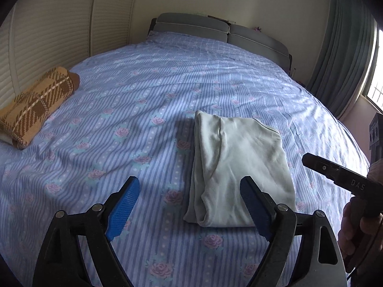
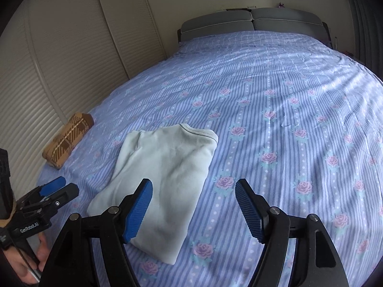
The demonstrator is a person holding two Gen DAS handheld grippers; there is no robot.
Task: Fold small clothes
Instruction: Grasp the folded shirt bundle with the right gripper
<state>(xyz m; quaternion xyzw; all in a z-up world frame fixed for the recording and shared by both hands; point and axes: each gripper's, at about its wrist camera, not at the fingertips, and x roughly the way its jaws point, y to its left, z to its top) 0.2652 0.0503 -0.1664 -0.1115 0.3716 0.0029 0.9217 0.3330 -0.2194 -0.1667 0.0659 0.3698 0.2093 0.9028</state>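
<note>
A pale mint garment (image 1: 239,165) lies folded into a narrow rectangle on the bed; in the right wrist view the same garment (image 2: 165,179) shows its collar edge at the far end. My left gripper (image 1: 190,203) is open above the bed at the garment's near left edge, nothing between its blue pads. My right gripper (image 2: 194,205) is open too, hovering over the garment's near right side, its left finger (image 2: 140,209) above the cloth without pressing it. In the left wrist view the right gripper's black tip (image 1: 335,172) shows at the right edge.
A folded brown plaid garment (image 1: 36,107) rests near the bed's left edge, by louvred wardrobe doors (image 2: 47,83). The blue striped rose sheet (image 1: 167,91) covers the bed up to a grey headboard (image 1: 215,28). Green curtains (image 1: 344,64) and a window stand at right.
</note>
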